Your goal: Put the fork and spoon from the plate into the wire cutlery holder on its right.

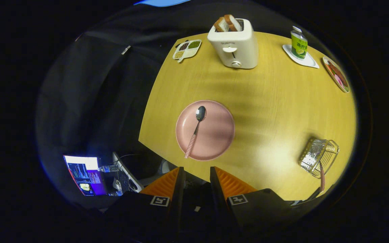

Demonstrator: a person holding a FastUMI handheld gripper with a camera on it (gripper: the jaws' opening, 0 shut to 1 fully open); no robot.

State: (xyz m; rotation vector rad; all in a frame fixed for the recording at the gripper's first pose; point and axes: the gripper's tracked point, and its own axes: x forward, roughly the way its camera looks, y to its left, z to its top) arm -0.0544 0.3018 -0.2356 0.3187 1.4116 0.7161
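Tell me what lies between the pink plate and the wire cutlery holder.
In the gripper view, only bare wooden table lies between the pink plate and the wire cutlery holder. The tongs hover open, short of the plate, holding nothing.

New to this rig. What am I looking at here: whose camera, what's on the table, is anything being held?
No robot arm: a person holds a two-finger gripper, and this fisheye camera rides on it, looking forward along its orange fingers. The fingers stand apart with nothing between them, so nothing is held.

Beyond them is a yellow wooden table. Just ahead lies a pink plate with a spoon on it, bowl pointing away. To its right a wire cutlery holder already has a checked handle sticking out; probably the fork, but its head is hidden.

At the far side: a toaster holding bread, a small snack tray, a green carton on a white coaster, and a patterned plate.
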